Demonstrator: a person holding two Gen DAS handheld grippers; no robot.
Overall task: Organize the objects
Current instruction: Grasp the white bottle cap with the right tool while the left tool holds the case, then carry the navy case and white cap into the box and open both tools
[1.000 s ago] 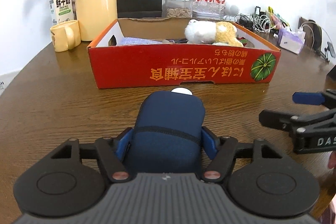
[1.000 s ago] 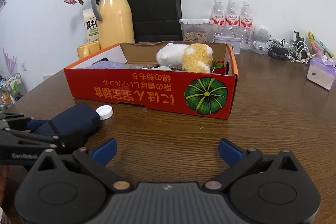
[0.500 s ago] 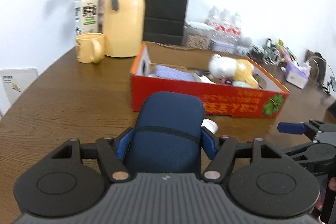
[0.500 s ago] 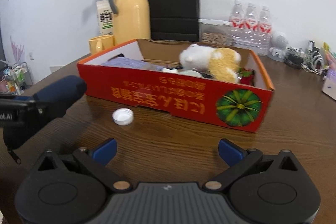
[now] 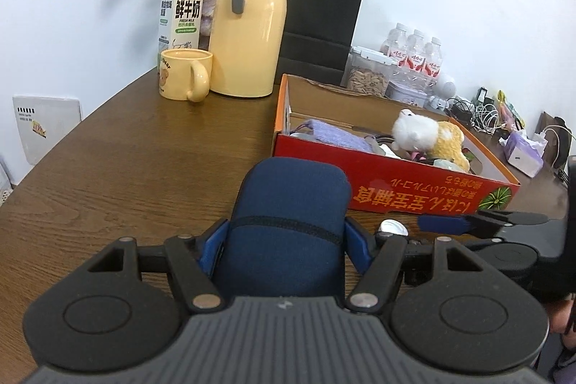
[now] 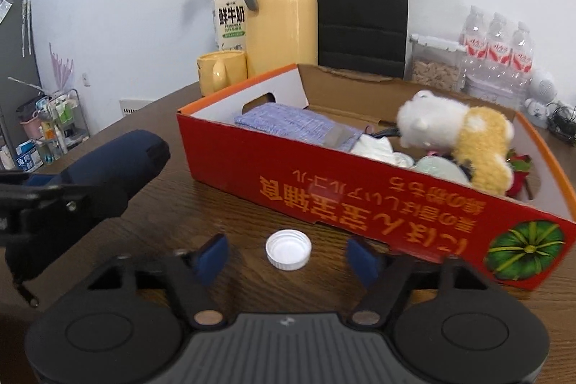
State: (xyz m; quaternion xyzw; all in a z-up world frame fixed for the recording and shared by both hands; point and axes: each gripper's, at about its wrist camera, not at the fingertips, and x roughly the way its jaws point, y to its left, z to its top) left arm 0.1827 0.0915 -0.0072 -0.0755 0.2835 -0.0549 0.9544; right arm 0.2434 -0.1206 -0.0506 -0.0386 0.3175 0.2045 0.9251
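Two grippers are over the brown worktop (image 5: 126,161) just in front of the red cardboard box (image 6: 324,189). Left gripper (image 5: 286,240) has its blue pads pressed against the sides of a navy blue pouch (image 5: 291,215), which it holds lifted off the wood with the rounded end pointing toward the box; from the right wrist view the same pouch (image 6: 108,168) hangs at the far left, clear of the surface. Right gripper (image 6: 288,256) is closing, its jaws standing on either side of a small white bottle cap (image 6: 288,249) that lies open side up on the worktop, just beside the box's front wall; the pads do not touch it. Inside the box sit a white and yellow plush toy (image 6: 457,135) and a folded lilac cloth (image 6: 288,123). Behind the box stand a yellow thermos jug (image 5: 248,24), a yellow mug (image 5: 183,74) and a milk carton (image 5: 180,13).
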